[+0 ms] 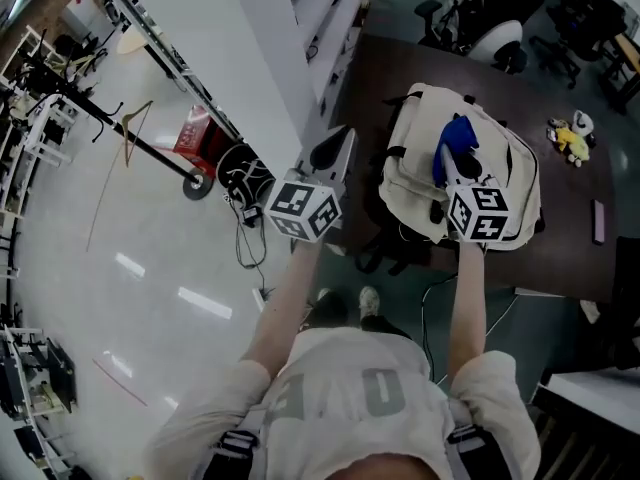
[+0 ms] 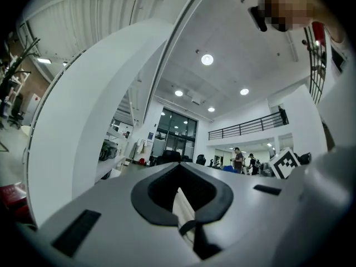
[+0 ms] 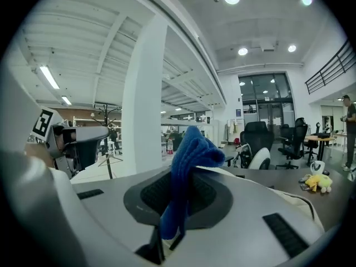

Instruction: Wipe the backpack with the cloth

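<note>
While the person stands at the six o'clock edge of the dark brown table, the cream fabric backpack lies flat on it. The right gripper is over the pack and, seen in its own view, has its jaws clamped on a bunched blue terry cloth that rises above the tips. Whether the cloth touches the pack can't be told. Over at the backpack's nine o'clock, the left gripper hangs clear of it, its jaws pressed together (a pale sliver at the seam, too unclear to name). A small yellow plush toy sits at the pack's two o'clock, well apart.
</note>
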Motion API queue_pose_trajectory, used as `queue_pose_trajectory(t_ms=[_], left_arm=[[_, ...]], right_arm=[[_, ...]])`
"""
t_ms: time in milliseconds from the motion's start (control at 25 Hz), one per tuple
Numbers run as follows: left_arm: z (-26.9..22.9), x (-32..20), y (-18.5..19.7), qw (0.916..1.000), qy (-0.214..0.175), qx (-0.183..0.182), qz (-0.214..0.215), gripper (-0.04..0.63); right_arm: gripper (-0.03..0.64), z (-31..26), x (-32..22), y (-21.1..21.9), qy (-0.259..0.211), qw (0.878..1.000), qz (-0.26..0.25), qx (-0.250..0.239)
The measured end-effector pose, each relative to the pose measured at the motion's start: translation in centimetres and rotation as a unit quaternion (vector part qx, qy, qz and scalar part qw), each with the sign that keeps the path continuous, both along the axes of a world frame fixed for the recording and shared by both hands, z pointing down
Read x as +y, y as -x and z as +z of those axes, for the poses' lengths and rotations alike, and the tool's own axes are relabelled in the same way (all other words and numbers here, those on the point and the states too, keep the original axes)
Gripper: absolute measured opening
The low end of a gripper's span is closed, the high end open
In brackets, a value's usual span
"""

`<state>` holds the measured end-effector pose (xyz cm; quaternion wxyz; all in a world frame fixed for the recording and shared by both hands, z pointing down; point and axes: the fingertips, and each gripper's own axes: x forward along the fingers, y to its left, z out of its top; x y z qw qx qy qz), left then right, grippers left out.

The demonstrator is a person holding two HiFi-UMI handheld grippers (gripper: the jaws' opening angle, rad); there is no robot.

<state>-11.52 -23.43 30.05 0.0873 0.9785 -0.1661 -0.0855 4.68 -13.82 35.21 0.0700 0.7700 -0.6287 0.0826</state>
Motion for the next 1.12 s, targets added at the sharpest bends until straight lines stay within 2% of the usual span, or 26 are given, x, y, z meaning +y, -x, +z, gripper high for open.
queue_pose_trajectory(t_ms=[120, 200, 320, 440, 560, 800, 920, 1120], left_arm=[[0.6, -3.1, 0.0, 1.0000, 0.001, 0.003, 0.005, 0.003], [1.2, -4.9, -0.7, 0.9997, -0.003, -0.001, 0.023, 0.003], [2.2, -7.1, -2.4, 0.9974, 0.006, 0.000, 0.072, 0.003], [3.4, -8.6, -3.9, 0.9910, 0.017, -0.007, 0.133, 0.003], [4.4, -10.6, -5.1, 0.9862, 0.026, -0.012, 0.163, 0.003], [6.2, -10.2, -8.4, 0.9760, -0.020, -0.044, 0.212, 0.003], [7.5, -9.8, -10.2, 0.9678, -0.020, -0.053, 0.245, 0.006], [11.9, -11.0, -14.0, 0.9457, -0.017, -0.096, 0.310, 0.110]], right_arm=[[0.040, 0.2, -2.2, 0.2, -0.002, 1.000, 0.013, -0.008], [0.040, 0.3, -3.6, 0.4, -0.003, 1.000, 0.027, -0.007], [0.040, 0.4, -5.1, 0.5, 0.002, 0.998, 0.062, -0.002], [0.040, 0.3, -5.8, 1.1, 0.005, 0.994, 0.109, 0.000], [0.040, 0.1, -6.6, 2.3, -0.009, 0.990, 0.142, -0.011], [0.040, 0.8, -6.6, 3.1, -0.037, 0.983, 0.173, -0.045], [0.040, 1.1, -7.2, 2.5, -0.042, 0.980, 0.189, -0.052], [0.040, 2.3, -9.3, 2.3, -0.037, 0.970, 0.231, -0.066]])
